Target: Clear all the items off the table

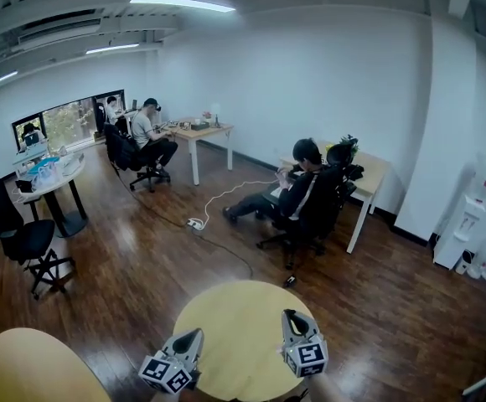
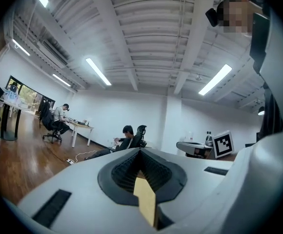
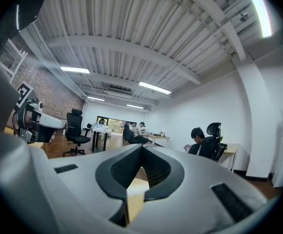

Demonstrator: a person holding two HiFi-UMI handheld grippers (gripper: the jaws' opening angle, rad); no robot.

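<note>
- Table (image 1: 241, 329): round, yellow, at 6 o'clock in the head view.
- Left gripper (image 1: 195, 335): over the table's near edge, at its 7 o'clock; jaws pressed together, nothing between them.
- Right gripper (image 1: 291, 315): over the table's 5 o'clock side; jaws pressed together, pinching nothing.
- Seated person (image 1: 306, 193): beyond the table, at 1 o'clock.

Head view overhead, gripper views level, sharing seated person (image 1: 308, 193)
</note>
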